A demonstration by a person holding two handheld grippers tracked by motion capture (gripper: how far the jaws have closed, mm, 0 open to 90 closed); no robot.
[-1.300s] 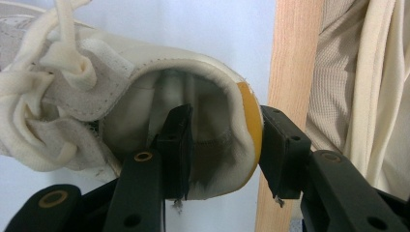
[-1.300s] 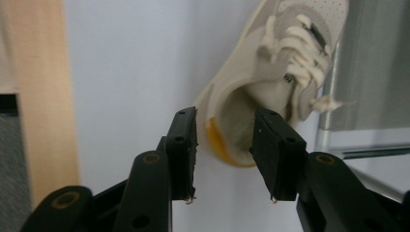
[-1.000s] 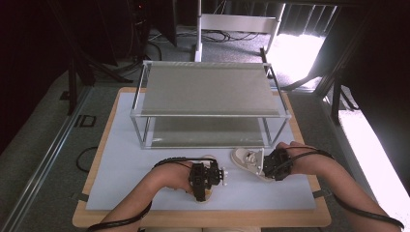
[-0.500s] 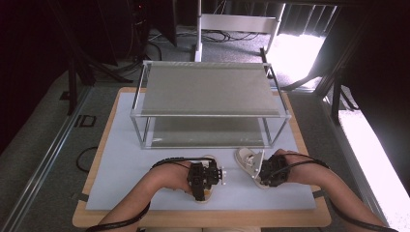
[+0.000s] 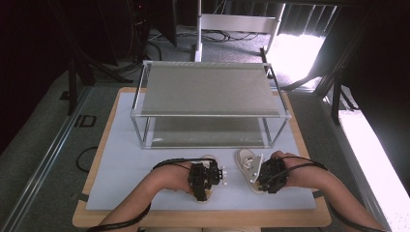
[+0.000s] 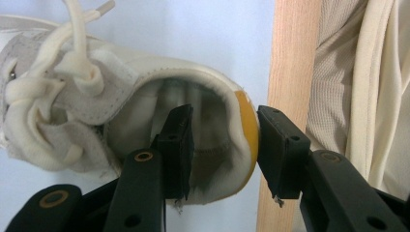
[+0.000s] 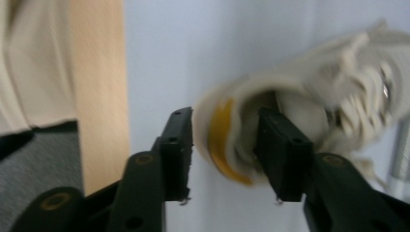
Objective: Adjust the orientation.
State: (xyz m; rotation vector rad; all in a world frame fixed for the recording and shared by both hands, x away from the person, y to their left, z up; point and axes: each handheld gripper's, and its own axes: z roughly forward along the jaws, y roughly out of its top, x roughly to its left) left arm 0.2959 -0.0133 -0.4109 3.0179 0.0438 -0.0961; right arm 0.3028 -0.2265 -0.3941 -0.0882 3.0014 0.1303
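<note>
Dark room behind, cables on floor, bright glare at right. Wooden bench (image 5: 96, 215) with pale blue mat carries a big two-tier metal-frame rack with grey shelves (image 5: 208, 108), the landmark. Just in front of the rack, two cream-white lace-up sneakers with yellow heel patches. Left sneaker (image 6: 111, 121) sits in front of the rack's middle; left gripper (image 6: 225, 150) clenched on its heel collar, one jaw inside the opening, one on the yellow heel. Right sneaker (image 5: 247, 166) lies in front of the rack's right half, toe toward the rack; right gripper (image 7: 225, 154) straddles its heel, one jaw inside the collar, the other off the yellow patch with a gap, so released; its jaws have just been opening with the heel between them.

Handling: shoes look light, soft padded collar, will squash and swing from a heel grip; loose laces may snag. Heel counter is the stiffest hold. Rack's front posts and low top shelf stand in the way of placing.
</note>
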